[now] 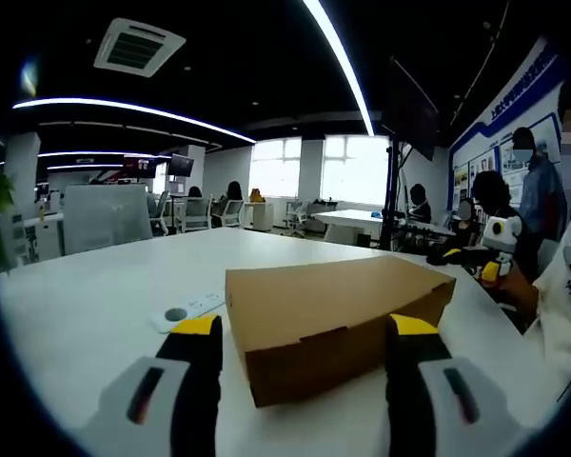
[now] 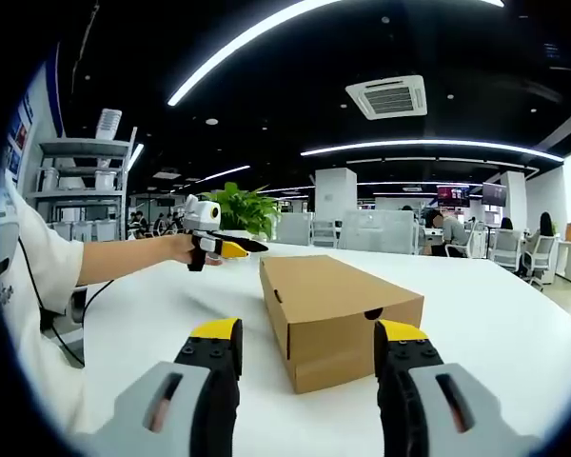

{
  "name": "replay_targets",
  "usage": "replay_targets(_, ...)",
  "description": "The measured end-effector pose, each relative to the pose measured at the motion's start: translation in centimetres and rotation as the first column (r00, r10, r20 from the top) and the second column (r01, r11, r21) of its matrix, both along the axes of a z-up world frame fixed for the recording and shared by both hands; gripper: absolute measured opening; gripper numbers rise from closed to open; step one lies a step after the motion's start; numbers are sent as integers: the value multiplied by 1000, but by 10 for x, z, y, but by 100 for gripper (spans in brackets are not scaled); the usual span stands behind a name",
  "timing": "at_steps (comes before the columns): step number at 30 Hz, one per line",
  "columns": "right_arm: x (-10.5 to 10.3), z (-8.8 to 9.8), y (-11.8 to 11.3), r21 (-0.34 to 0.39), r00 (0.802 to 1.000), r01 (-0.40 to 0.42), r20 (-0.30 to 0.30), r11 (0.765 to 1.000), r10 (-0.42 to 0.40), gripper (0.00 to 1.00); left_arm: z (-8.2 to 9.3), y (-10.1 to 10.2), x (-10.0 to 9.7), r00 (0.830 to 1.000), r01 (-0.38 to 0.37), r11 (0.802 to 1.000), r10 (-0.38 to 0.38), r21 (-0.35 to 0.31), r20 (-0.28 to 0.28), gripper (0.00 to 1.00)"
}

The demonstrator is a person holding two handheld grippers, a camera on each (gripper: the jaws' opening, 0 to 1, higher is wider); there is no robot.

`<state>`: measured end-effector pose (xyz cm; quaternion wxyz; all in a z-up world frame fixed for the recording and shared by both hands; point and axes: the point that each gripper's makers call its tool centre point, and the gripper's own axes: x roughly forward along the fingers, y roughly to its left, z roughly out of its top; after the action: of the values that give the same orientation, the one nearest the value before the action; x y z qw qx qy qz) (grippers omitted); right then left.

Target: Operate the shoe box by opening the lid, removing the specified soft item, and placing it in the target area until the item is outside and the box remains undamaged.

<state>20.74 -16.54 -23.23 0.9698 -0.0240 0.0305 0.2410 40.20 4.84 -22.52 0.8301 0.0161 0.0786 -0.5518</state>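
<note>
A brown cardboard shoe box (image 1: pixel 333 305) lies on the white table (image 1: pixel 86 295) with its lid shut. My left gripper (image 1: pixel 305 329) is open, its yellow-tipped jaws standing either side of the box's near corner without touching it. The right gripper view sees the same box (image 2: pixel 338 290) end-on, a finger hole in its near end. My right gripper (image 2: pixel 308 333) is open too and stands just short of that end. A hand holds the left gripper (image 2: pixel 212 243) beyond the box's left side. The right gripper (image 1: pixel 495 252) appears at the table's right edge.
A small white card with a grey dot (image 1: pixel 186 309) lies left of the box. People sit at desks behind (image 1: pixel 471 214). A green plant (image 2: pixel 243 209) and shelves (image 2: pixel 81 186) stand beyond the table. The person's white sleeve (image 2: pixel 29 276) is at the left.
</note>
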Motion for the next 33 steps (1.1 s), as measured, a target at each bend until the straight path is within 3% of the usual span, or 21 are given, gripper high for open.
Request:
replay_targets(10,7,-2,3,-6,1000,-5,-10,1000,5,60,-1,-4,4,1000,9,999,-10,-37,-22,72)
replay_targets(15,8,-5,3,-13,1000,-2,-15,1000,2,60,-7,-10,0,1000,24,1000,-24,-6,-15,72)
replay_targets(29,14,-8,5,-22,1000,3,-27,1000,-4,61,-13,-18,-1,1000,25,999,-25,-20,-18,71)
replay_targets(33,13,-3,3,-33,1000,7,-11,999,-7,61,-15,-17,3,1000,12,1000,-12,20,-11,71)
